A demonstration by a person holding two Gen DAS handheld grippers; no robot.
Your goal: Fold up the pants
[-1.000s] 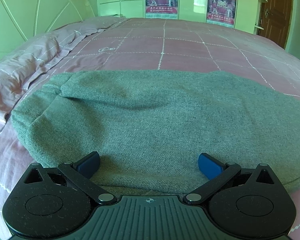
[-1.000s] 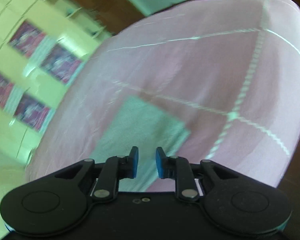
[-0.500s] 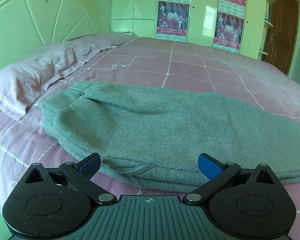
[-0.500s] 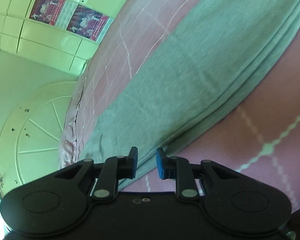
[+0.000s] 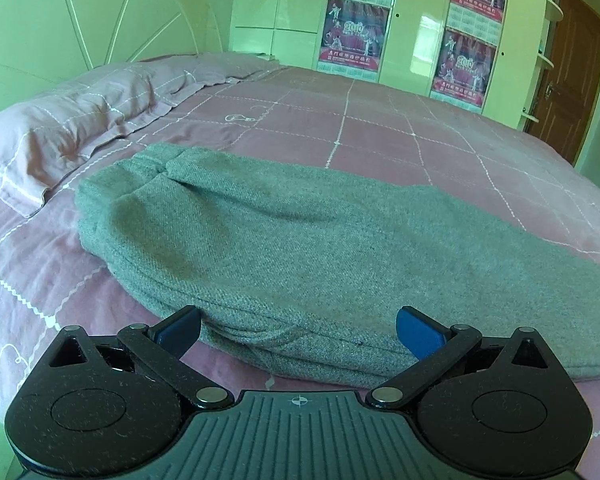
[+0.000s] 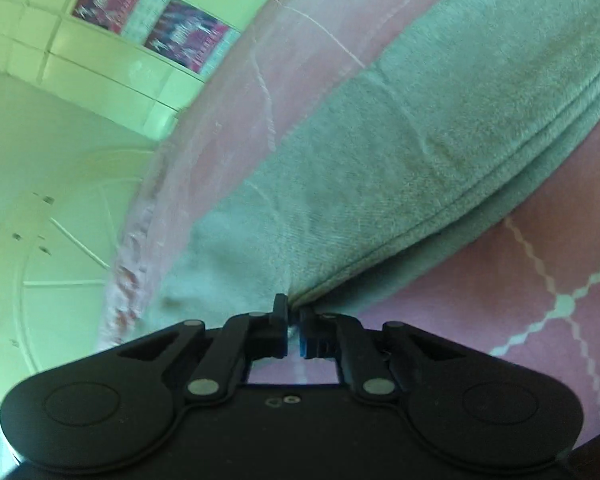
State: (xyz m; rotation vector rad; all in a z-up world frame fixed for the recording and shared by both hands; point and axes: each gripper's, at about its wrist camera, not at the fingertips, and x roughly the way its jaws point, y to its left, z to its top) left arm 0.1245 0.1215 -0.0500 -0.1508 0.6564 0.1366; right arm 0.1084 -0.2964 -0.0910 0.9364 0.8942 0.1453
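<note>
Grey pants (image 5: 300,248) lie folded lengthwise on a pink checked bed (image 5: 380,128), waist end to the left near the pillows. My left gripper (image 5: 298,330) is open and empty, hovering just above the near folded edge of the pants. In the right wrist view the same pants (image 6: 400,152) run diagonally. My right gripper (image 6: 294,320) has its jaws closed with only a thin slit, right at the near edge of the pants; whether cloth is pinched between them is unclear.
Pink pillows (image 5: 72,132) lie at the left by a white headboard (image 5: 60,20). White wardrobes with posters (image 5: 356,32) stand behind the bed. A brown door (image 5: 568,76) is at the far right.
The left gripper has drawn back and risen, so more of the pants shows. The right gripper has swung onto the pants, moved in to their near edge and closed its jaws.
</note>
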